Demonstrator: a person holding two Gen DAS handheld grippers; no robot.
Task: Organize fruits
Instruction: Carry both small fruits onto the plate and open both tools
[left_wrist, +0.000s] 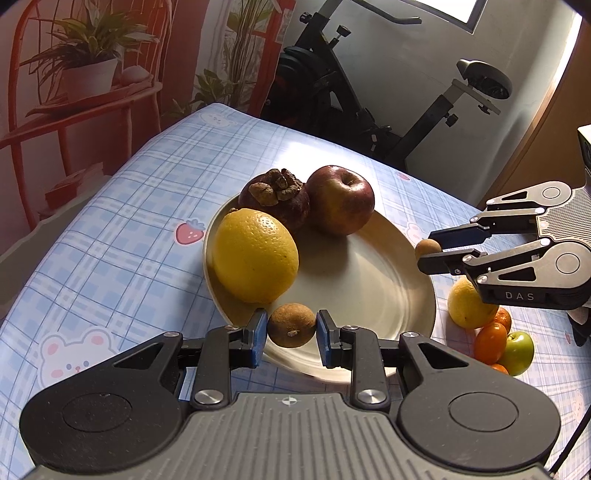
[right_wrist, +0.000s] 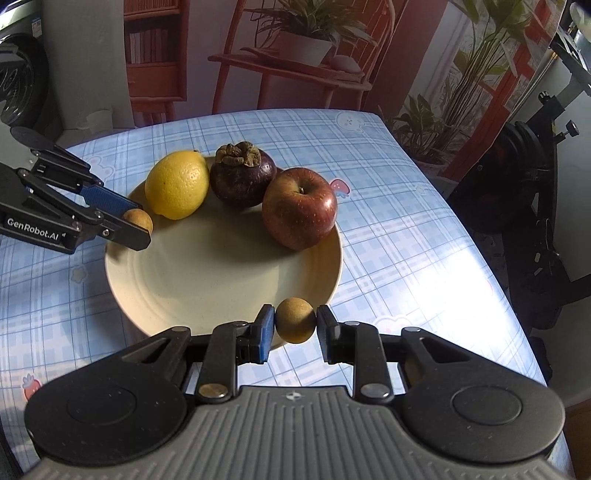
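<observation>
A cream plate (left_wrist: 369, 295) (right_wrist: 207, 280) on the checked tablecloth holds a lemon (left_wrist: 255, 254) (right_wrist: 177, 184), a dark mangosteen (left_wrist: 275, 195) (right_wrist: 243, 177) and a red apple (left_wrist: 341, 199) (right_wrist: 299, 208). My left gripper (left_wrist: 291, 326) (right_wrist: 142, 227) is shut on a small brown longan (left_wrist: 291, 325) (right_wrist: 138, 220) over the plate's near rim. My right gripper (right_wrist: 295, 321) (left_wrist: 424, 247) is shut on a second longan (right_wrist: 295, 320) (left_wrist: 427, 247) just above the plate's opposite rim.
Beside the plate, under the right gripper, lie another lemon (left_wrist: 467, 304), small orange fruits (left_wrist: 490, 341) and a green apple (left_wrist: 520, 350). An exercise bike (left_wrist: 369, 99) stands past the table's far edge. A printed backdrop with plants hangs behind.
</observation>
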